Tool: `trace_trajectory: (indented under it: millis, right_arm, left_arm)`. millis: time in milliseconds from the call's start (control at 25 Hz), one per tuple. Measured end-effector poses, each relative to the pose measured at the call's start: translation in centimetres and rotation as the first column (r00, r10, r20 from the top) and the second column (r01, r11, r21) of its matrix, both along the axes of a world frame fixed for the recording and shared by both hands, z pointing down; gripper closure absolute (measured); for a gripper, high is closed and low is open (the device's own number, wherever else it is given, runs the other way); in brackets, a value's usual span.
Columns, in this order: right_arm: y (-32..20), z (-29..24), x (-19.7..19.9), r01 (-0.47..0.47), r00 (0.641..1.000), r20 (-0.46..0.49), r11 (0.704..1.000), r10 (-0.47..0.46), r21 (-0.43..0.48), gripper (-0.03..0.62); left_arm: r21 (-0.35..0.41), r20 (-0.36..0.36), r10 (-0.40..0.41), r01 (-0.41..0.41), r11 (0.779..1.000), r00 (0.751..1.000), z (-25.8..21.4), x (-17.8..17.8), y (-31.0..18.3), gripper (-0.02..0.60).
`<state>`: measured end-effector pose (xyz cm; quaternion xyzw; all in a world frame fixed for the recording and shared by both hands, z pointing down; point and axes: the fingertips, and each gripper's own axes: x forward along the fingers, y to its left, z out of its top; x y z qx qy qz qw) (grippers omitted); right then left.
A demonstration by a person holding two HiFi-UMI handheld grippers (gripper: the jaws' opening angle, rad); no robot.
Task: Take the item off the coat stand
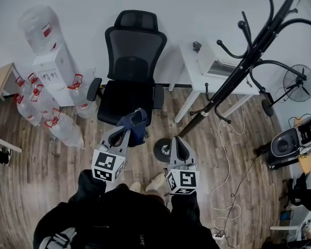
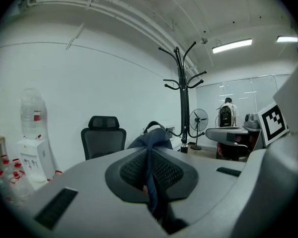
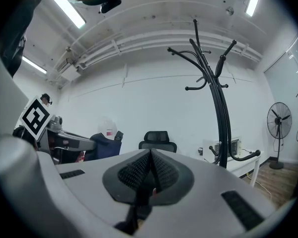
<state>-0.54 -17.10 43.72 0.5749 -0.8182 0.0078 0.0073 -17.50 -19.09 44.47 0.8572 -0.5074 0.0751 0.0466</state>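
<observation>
A dark blue cloth item (image 1: 137, 122) with a black strap hangs from my left gripper (image 1: 128, 131), in front of the office chair and clear of the coat stand. In the left gripper view the blue fabric (image 2: 151, 139) is pinched between the shut jaws of the left gripper (image 2: 150, 152). The black coat stand (image 1: 238, 71) leans up to the right from its round base (image 1: 162, 149), with bare hooks. My right gripper (image 1: 177, 139) is beside the base, shut with nothing in it (image 3: 150, 157). The right gripper view shows the coat stand (image 3: 219, 118) and the blue item (image 3: 107, 147) at its left.
A black office chair (image 1: 130, 66) stands against the wall. At left are a water dispenser (image 1: 52, 66) and several water bottles (image 1: 62, 126). A white table (image 1: 207, 82) is behind the stand; a fan (image 1: 299, 82) and floor cables (image 1: 225, 154) are at right. A person with a backpack (image 2: 226, 115) stands far off.
</observation>
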Motion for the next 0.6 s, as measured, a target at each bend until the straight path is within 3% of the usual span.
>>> trace_trajectory:
  millis: [600]
  right_arm:
    - [0.38, 0.37, -0.18, -0.009, 1.000, -0.011, 1.000, 0.008, -0.004, 0.579]
  left_arm:
    - [0.008, -0.001, 0.023, -0.023, 1.000, 1.000, 0.17, 0.23, 0.10, 0.552]
